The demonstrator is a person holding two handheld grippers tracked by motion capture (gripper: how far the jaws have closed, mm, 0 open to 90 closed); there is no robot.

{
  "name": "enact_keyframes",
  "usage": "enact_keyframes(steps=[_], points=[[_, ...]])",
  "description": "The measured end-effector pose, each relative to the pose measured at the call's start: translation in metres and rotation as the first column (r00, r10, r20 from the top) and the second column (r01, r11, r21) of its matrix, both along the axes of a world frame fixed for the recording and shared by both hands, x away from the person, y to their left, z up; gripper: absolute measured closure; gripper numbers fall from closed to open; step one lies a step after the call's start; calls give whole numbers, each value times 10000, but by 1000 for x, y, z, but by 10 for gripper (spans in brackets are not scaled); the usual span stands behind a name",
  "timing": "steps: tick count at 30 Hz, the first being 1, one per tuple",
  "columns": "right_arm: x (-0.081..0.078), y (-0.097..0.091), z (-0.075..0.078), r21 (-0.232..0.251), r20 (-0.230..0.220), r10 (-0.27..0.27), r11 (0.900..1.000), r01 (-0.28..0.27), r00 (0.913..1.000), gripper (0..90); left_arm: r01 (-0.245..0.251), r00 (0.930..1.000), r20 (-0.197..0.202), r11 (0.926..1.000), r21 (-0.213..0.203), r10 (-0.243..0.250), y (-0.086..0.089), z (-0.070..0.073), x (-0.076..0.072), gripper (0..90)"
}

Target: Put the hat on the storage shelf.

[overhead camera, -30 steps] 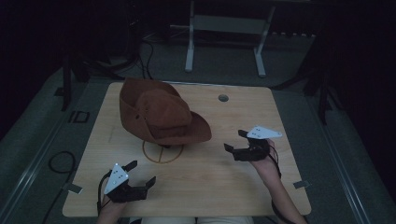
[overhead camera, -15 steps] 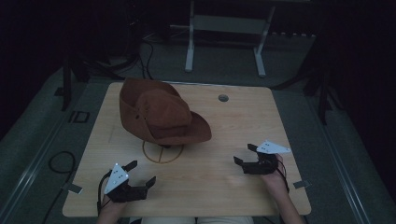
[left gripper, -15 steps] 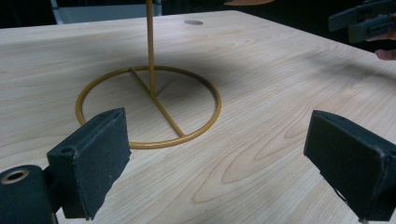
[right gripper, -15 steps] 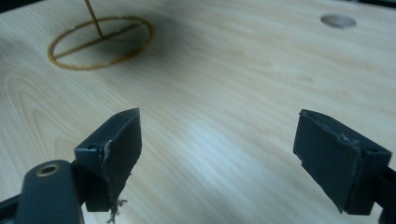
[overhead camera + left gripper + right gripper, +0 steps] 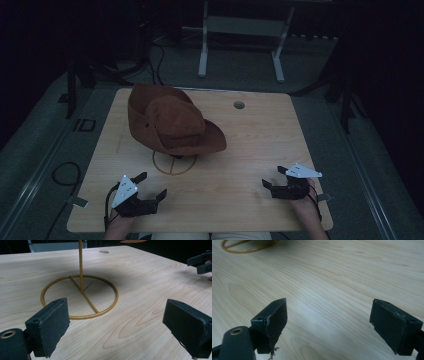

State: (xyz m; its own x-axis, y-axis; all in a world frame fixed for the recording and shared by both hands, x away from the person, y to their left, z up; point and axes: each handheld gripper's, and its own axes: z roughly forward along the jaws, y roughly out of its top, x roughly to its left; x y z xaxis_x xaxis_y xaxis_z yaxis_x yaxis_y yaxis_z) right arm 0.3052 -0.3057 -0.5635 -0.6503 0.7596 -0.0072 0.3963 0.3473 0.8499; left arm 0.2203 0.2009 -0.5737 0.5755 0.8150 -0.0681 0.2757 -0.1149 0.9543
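A brown wide-brimmed hat (image 5: 172, 125) sits on a gold wire stand whose ring base (image 5: 159, 169) lies on the wooden table (image 5: 250, 140). My left gripper (image 5: 151, 185) rests open near the front left edge, pointing at the stand. In the left gripper view the ring base (image 5: 82, 317) and its upright pole (image 5: 80, 262) are just beyond the spread jaws (image 5: 117, 317). My right gripper (image 5: 273, 177) is open at the front right, well clear of the hat. Its jaws (image 5: 329, 315) frame bare wood, and a bit of the ring (image 5: 242, 251) shows far off.
A round cable hole (image 5: 239, 105) sits in the table's back middle. Behind the table stands a metal frame (image 5: 240, 45). A cable loop (image 5: 65, 172) lies on the floor at left. The other gripper (image 5: 201, 261) appears at the left gripper view's top right.
My right gripper has drawn back from the table's middle right toward the front right corner, still open. The left gripper and the hat have not moved.
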Motion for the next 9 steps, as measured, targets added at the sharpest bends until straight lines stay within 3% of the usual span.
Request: enact_keyframes(steps=[4,9], points=[[-1,-10,-2,29,24,-297,9996,297,9996,145,-16,10000,-15,10000,13,16,0,0,0,75],[0,-9,-3,-47,56,-340,9994,340,9994,144,8,10000,-24,10000,-10,-8,-1,0,-1,76]])
